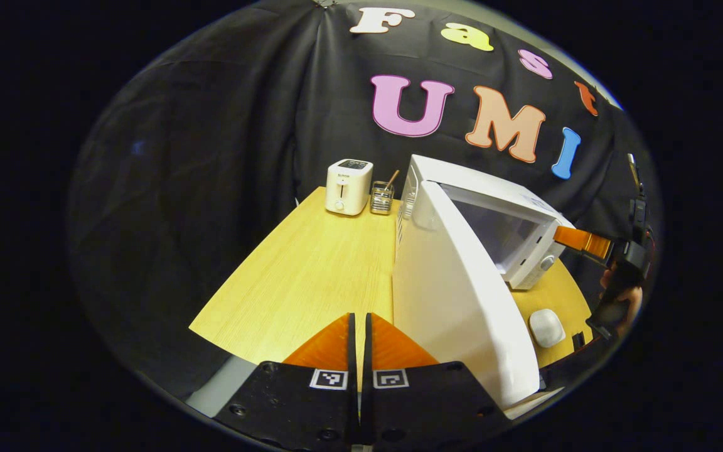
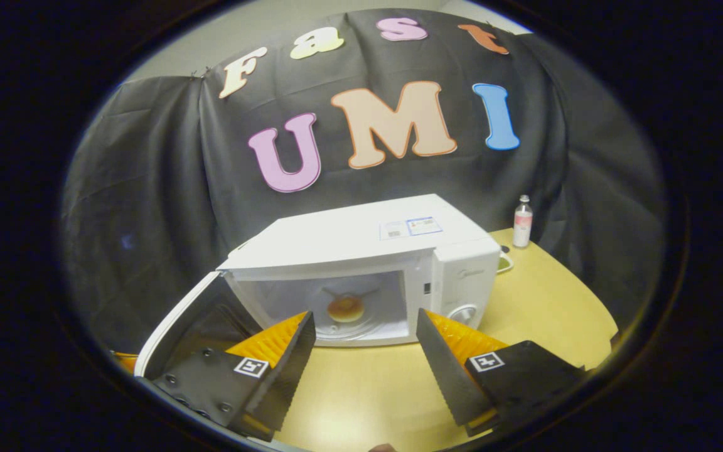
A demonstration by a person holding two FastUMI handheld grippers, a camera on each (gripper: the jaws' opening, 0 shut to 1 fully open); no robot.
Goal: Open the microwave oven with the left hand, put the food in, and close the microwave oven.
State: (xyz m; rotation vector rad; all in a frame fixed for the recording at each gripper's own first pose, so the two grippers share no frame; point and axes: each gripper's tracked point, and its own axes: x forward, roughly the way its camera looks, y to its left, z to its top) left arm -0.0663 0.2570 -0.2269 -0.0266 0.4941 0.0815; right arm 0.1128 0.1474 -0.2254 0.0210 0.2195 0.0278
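Left gripper [image 1: 359,326]: fingers pressed together, holding nothing, parked just outside the swung-out door [image 1: 455,295], seemingly ready to push it shut.
Door: wide open on the left, so the cavity stays reachable.
Food [image 2: 345,308]: a round bun, sitting mid-turntable inside the microwave [image 2: 361,251], so loading looks done.
Right gripper [image 2: 364,342]: fingers spread apart, empty, facing the opening from the table [image 2: 543,295], apparently clear of the door's swing.
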